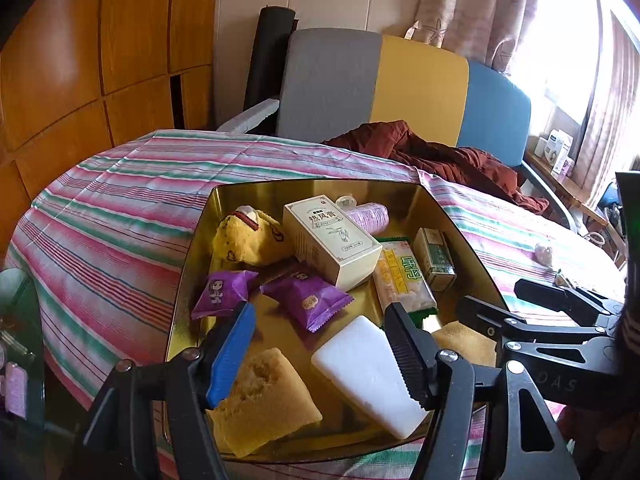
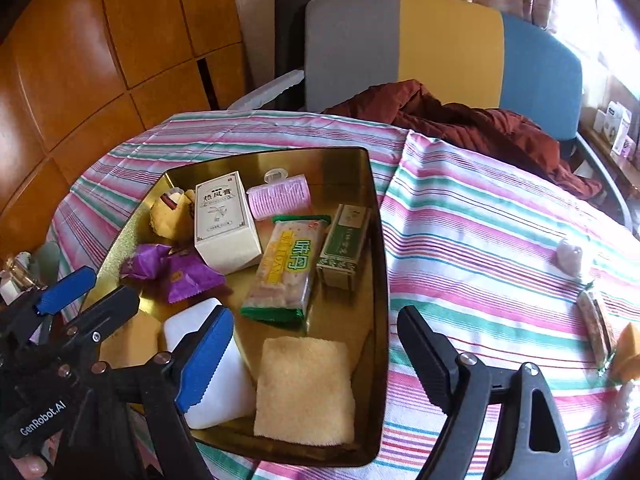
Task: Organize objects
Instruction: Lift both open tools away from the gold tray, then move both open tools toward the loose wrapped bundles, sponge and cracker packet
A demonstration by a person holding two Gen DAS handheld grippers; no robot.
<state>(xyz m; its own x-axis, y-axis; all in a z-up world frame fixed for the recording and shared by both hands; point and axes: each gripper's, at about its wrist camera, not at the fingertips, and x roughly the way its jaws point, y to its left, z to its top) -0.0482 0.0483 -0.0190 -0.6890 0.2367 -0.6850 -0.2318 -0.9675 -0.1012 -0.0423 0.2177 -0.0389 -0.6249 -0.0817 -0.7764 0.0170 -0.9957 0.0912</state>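
A gold tray (image 1: 312, 194) (image 2: 378, 264) sits on a striped tablecloth. It holds a cream box (image 1: 332, 240) (image 2: 224, 224), two purple packets (image 1: 308, 300) (image 2: 188, 276), a yellow plush (image 1: 244, 240), a pink roller (image 2: 278, 196), a green-edged snack pack (image 1: 404, 276) (image 2: 284, 268) and a small green box (image 2: 344, 246). Nearer lie a white bar (image 1: 360, 364) (image 2: 224, 396), a yellow cake (image 1: 264, 396) and a yellow square cloth (image 2: 304, 388). My left gripper (image 1: 320, 354) hangs open over the white bar and cake. My right gripper (image 2: 316, 360) stands open above the yellow cloth.
On the cloth right of the tray lie a pinkish lump (image 2: 570, 258), a wrapped bar (image 2: 596, 324) and a yellow piece (image 2: 628, 348). Behind the table stands a grey, yellow and blue chair (image 2: 440, 40) with a dark red garment (image 2: 460, 120). Wooden cabinets (image 1: 100, 60) fill the left.
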